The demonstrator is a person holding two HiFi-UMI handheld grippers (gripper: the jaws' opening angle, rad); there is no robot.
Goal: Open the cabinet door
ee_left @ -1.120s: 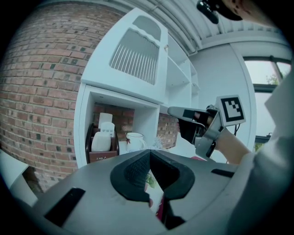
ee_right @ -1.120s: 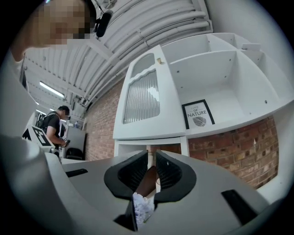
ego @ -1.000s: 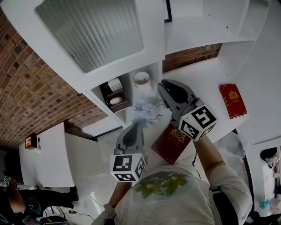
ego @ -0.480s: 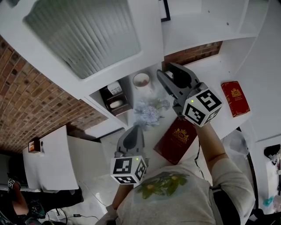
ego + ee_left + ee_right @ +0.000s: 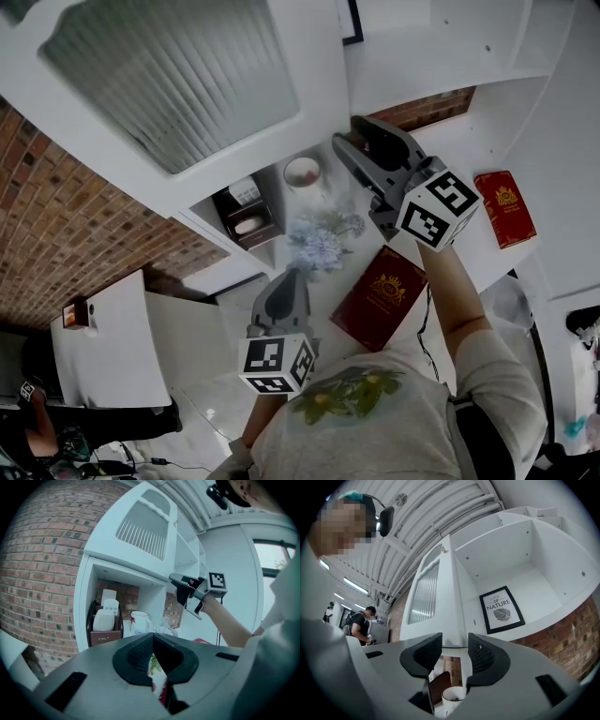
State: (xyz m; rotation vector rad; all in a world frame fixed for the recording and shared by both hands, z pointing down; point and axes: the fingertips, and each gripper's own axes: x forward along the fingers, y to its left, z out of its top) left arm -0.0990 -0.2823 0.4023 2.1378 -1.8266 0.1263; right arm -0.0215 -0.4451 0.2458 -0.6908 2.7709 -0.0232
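Letting go of the open door [image 5: 178, 84] with the right gripper [image 5: 351, 139], jaws just spread wide round its edge, not touching; left gripper [image 5: 286, 278] clenched on nothing; next, pulling back clear of the door.

The ribbed-glass cabinet door [image 5: 178, 80] stands swung open.

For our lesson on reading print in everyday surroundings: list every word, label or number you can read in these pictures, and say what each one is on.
"LOVE OF NATURE": on the framed print.
"XINGLI": on the front of the brown holder.
Red book at the right and red book by the person: gold emblems, print too small to read.
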